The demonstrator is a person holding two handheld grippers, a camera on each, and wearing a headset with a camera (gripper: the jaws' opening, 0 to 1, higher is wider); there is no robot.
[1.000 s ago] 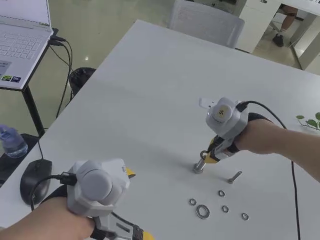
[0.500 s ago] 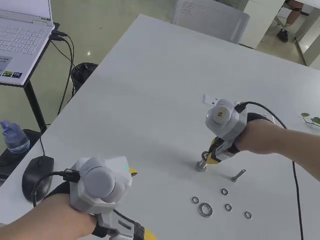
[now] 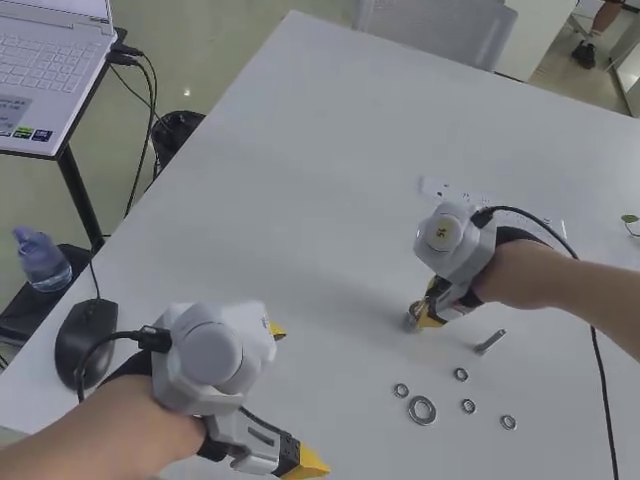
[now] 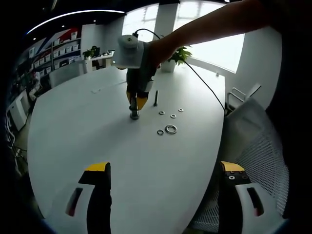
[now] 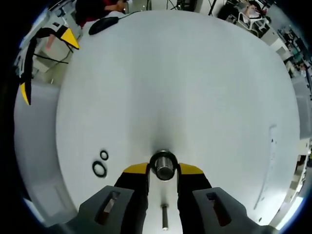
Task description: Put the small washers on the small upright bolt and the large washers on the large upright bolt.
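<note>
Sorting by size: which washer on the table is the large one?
The large washer: clearly wider than the four small washers scattered around it, lying beside the leftmost one.

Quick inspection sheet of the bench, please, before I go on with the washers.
Surface: white table, nothing spilled.
Job's things: large bolt upright in the right gripper; small bolt lying on its side; large washer and four small washers loose nearby.
Clutter: faint pale strip, cannot tell what.
Grippers: right gripper shut on large bolt; left gripper open, off the work.
Cables: gripper cable trails over the table; laptop cables hang beside it.
Surroundings: laptop, mouse, bottle, chair.
</note>
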